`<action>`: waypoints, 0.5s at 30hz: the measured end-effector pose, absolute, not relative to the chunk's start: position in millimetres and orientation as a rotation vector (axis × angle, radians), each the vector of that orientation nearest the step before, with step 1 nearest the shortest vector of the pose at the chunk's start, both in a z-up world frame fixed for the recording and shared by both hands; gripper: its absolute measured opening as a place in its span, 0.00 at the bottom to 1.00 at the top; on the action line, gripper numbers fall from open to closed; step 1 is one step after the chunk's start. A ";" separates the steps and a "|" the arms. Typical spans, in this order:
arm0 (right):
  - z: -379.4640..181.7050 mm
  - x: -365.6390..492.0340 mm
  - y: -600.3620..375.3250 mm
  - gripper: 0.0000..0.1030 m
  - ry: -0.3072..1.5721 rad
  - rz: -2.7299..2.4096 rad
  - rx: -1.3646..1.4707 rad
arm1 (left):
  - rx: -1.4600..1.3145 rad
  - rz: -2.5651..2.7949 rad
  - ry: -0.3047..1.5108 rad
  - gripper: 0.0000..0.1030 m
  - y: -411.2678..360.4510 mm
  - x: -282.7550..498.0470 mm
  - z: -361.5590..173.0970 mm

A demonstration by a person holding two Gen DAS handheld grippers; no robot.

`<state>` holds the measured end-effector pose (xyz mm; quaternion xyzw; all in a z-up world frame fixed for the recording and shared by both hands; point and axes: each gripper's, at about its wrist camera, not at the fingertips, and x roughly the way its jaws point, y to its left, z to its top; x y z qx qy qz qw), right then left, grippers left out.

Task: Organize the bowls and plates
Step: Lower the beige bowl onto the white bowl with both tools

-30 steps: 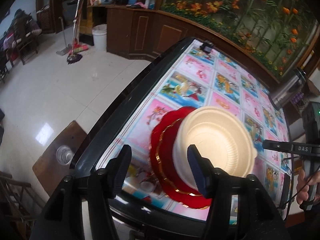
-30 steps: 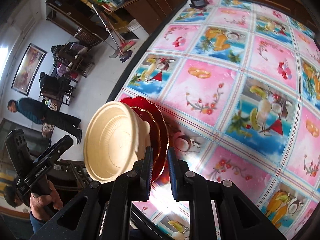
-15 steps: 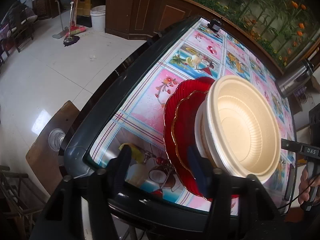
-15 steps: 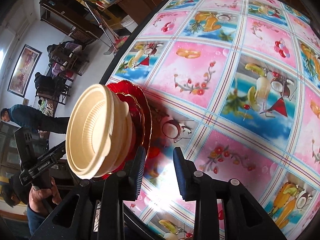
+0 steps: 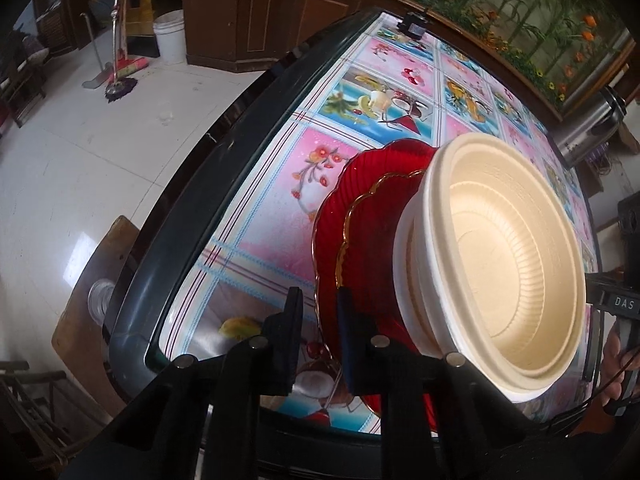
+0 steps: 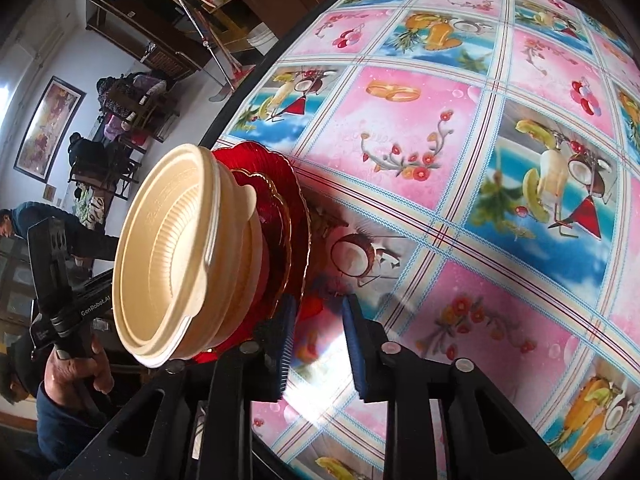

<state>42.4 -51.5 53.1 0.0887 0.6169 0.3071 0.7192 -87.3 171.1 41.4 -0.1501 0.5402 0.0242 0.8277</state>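
Observation:
Stacked cream bowls (image 5: 512, 248) (image 6: 168, 248) sit on a small gold-rimmed red plate (image 5: 372, 232), which lies on a larger red plate (image 5: 360, 176) (image 6: 294, 208) near the table's corner. My left gripper (image 5: 320, 308) is low at the large plate's near rim. Its jaws are closing with the rim between them, and a sliver of tablecloth still shows beside the left finger (image 5: 294, 320). My right gripper (image 6: 318, 312) is at the stack's opposite side, jaws closing. The plate's edge lies by its left finger (image 6: 286, 320) and the pads do not press on it.
The glossy fruit-print tablecloth (image 6: 440, 140) covers a table with a dark raised edge (image 5: 180, 240). A steel flask (image 5: 592, 128) and a small black device (image 5: 414, 26) stand at the far side. A wooden chair (image 5: 80, 312) is below the corner. A person (image 6: 24, 224) is in the room behind.
Both grippers have sunk toward the stack, which now looks larger. The left jaws have narrowed from wide apart to close around the big plate's rim. The right jaws stand a little wider than a second ago.

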 end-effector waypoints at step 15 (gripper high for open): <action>40.4 44.6 -32.1 0.08 1.371 0.679 0.187 | -0.310 0.011 1.141 0.07 170.3 -80.4 36.7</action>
